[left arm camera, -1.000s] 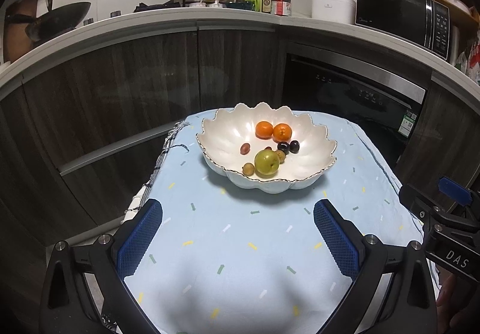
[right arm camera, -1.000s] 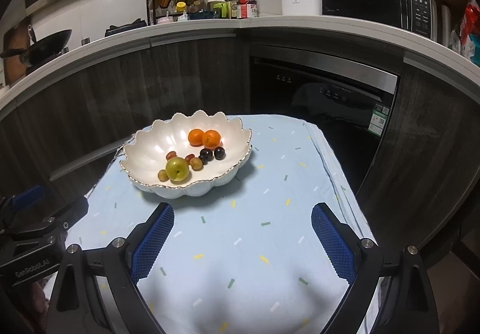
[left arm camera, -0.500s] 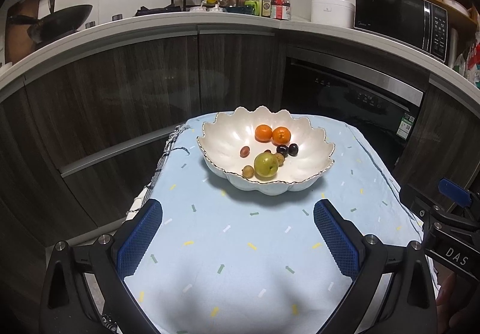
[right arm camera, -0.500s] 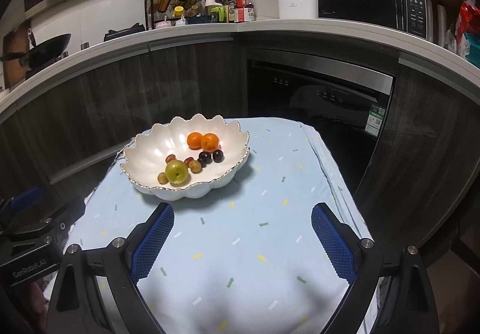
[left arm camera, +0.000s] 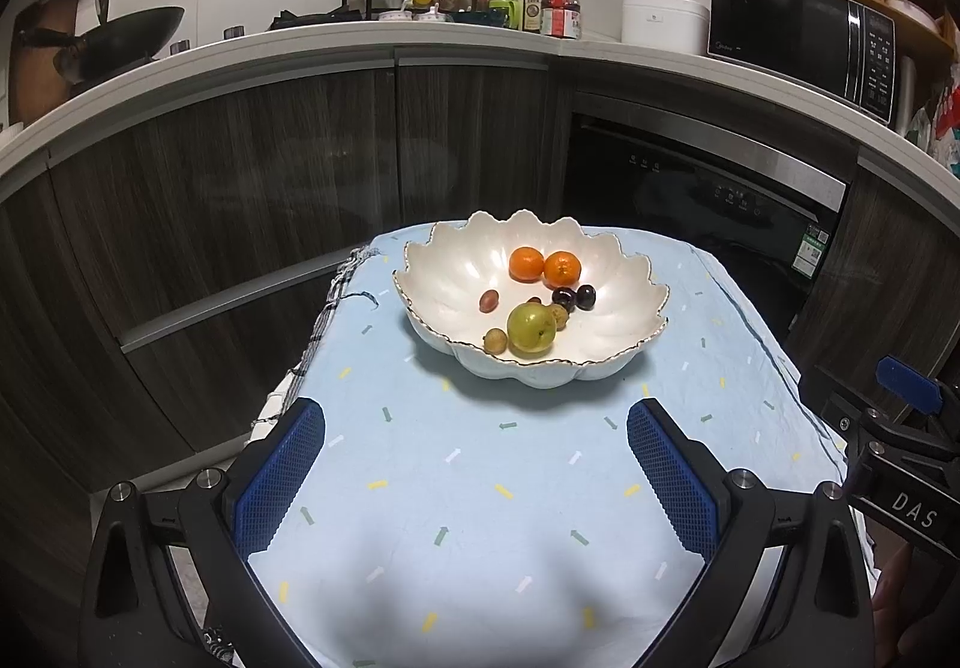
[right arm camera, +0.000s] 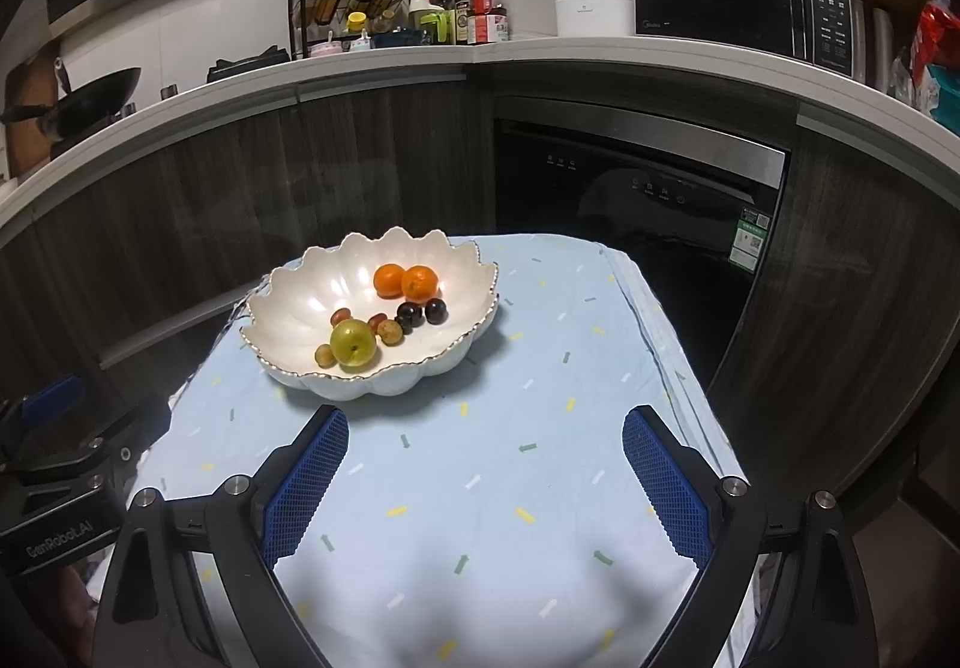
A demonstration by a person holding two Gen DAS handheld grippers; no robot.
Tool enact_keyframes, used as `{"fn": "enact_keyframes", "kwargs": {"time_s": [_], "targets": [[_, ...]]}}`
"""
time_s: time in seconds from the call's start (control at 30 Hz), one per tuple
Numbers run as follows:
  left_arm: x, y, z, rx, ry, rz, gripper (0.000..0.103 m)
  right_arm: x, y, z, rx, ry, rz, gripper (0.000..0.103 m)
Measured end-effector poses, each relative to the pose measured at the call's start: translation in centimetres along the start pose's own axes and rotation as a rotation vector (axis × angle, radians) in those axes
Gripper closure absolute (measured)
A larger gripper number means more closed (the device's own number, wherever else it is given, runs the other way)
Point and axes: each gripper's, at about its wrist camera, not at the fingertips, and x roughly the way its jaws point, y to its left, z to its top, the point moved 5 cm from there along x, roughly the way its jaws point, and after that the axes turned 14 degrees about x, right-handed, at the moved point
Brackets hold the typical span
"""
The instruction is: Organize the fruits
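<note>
Nothing's really shifted over the last sec: our left gripper [left arm camera: 477,479] & right gripper [right arm camera: 480,482] both hang wide open w/ nothing between the pads, above the blue cloth [left arm camera: 480,518]. All fruit, incl. the green apple [left arm camera: 531,329] & two oranges [left arm camera: 545,266], sits in the scalloped bowl [left arm camera: 606,362] well ahead, so we judge sorting looks done or not begun.

Before me stands a small desk [left arm camera: 750,344] under a pale blue cloth [left arm camera: 480,488] flecked with little coloured dashes; the cloth hangs over the left and right edges; on its far half sits one white scalloped bowl [left arm camera: 606,368], resting directly on the cloth.
</note>
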Motion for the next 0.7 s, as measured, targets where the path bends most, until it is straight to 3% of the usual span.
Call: {"fn": "enact_keyframes", "kwargs": {"time_s": [0.7], "targets": [[-0.19,0.0,0.19,0.001,-0.004,0.003,0.0,-0.12,-0.11,0.23,0.01,0.001,-0.003,0.009]]}}
